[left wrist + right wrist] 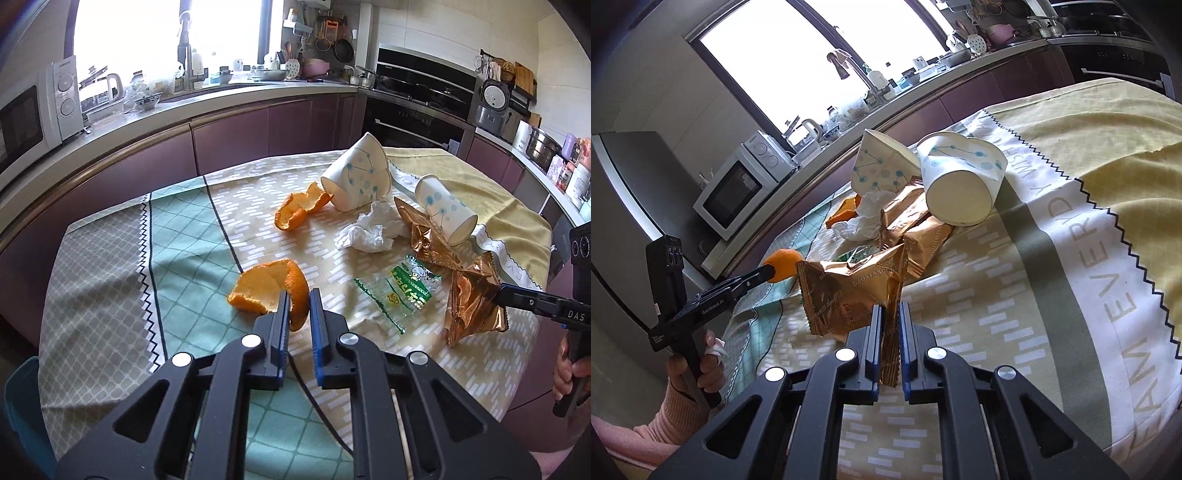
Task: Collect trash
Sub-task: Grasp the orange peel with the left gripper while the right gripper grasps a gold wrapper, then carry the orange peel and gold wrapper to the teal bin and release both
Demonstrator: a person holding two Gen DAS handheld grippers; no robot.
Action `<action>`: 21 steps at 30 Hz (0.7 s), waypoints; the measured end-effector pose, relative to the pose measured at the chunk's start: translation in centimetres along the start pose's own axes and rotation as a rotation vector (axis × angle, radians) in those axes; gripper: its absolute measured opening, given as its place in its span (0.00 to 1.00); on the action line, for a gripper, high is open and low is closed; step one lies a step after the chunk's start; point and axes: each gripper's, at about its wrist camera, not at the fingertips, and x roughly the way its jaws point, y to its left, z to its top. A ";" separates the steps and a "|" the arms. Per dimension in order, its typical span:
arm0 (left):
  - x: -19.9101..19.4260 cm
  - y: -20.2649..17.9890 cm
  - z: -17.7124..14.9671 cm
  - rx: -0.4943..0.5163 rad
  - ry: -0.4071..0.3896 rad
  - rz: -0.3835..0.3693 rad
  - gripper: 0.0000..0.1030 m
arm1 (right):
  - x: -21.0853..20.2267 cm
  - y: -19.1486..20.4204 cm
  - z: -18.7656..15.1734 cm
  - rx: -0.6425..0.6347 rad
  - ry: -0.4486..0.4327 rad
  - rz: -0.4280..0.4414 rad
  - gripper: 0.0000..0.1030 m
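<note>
1. on the near left of the cloth-covered table (110, 258), the left gripper (297, 301) pinches the edge of an orange peel (266, 288); the right wrist view shows that peel (783, 264) clamped at the gripper's tip.
2. at the near right, the right gripper (890, 317) is pressed together on the crimped edge of a gold foil wrapper (849, 295); the left wrist view shows the same wrapper (472, 295) held by it.
3. a second gold wrapper (424, 236) lies just beyond, touching a tipped paper cup (447, 210).
4. a crumpled tissue (369, 230) lies between that wrapper and a second peel (299, 210).
5. a larger tipped cup (358, 177) lies at the far side, beside the second peel.
6. a clear green-printed wrapper (406, 291) lies flat between the two grippers.
7. a hand (701, 365) in a pink sleeve (676, 413) holds the left gripper's handle.
</note>
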 end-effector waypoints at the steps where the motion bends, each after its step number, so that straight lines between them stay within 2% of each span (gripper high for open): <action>1: -0.5 0.3 -0.1 -0.006 -0.005 0.002 0.10 | -0.1 0.3 0.1 -0.003 -0.003 0.008 0.07; 11: -6.4 3.7 -2.2 -0.056 -0.053 0.045 0.08 | -0.7 3.5 1.0 -0.049 -0.020 0.103 0.06; 21: -12.2 9.2 -4.4 -0.149 -0.101 0.124 0.08 | 3.9 9.5 1.0 -0.125 0.058 0.231 0.06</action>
